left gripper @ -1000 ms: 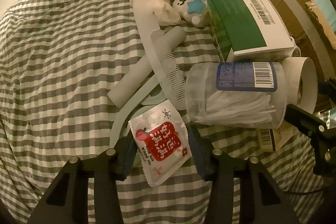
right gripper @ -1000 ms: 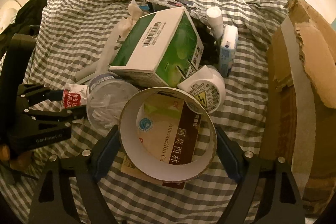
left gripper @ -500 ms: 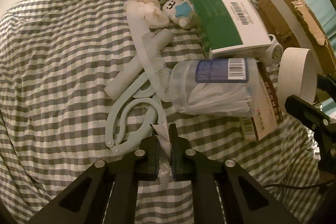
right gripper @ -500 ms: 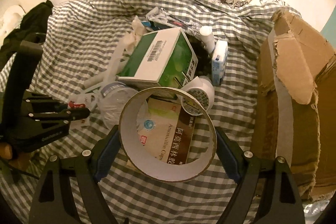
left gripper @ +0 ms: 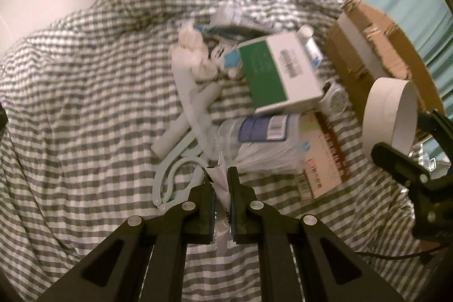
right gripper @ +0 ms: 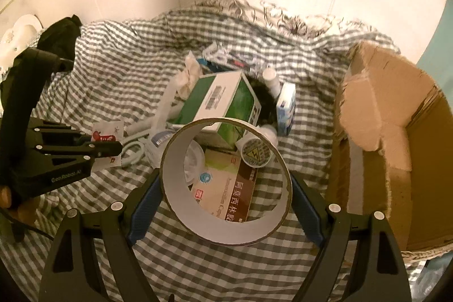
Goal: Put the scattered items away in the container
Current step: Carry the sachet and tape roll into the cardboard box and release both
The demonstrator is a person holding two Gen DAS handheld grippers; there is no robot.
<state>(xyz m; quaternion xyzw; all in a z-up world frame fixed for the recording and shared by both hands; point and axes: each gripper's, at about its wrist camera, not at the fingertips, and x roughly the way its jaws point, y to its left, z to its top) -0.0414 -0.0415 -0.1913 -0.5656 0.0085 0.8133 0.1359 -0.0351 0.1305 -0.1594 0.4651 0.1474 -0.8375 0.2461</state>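
Observation:
My left gripper (left gripper: 220, 174) is shut on a small red-and-white sachet (left gripper: 220, 194), pinched edge-on and lifted off the checked bedcover; the right wrist view shows the same sachet (right gripper: 106, 132) in the left gripper (right gripper: 120, 150). My right gripper (right gripper: 225, 183) is shut on a wide white tape ring (right gripper: 226, 228), its blue pads pressing both sides, held above the pile. That tape ring (left gripper: 392, 115) shows at the right in the left wrist view. An open cardboard box (right gripper: 396, 160) stands at the right.
A heap lies on the bedcover (left gripper: 70, 104): a green-and-white carton (left gripper: 279, 75), a clear tub of cotton swabs (left gripper: 260, 140), a flat medicine box (right gripper: 226, 188), pale scissors (left gripper: 175, 174), a comb (left gripper: 189, 101), crumpled tissue (left gripper: 195, 53) and small bottles (right gripper: 271, 78). A black garment (right gripper: 56, 33) lies far left.
The left gripper closed on the sachet and lifted it off the bed. The right gripper rose with the tape ring. Both views now look from higher up.

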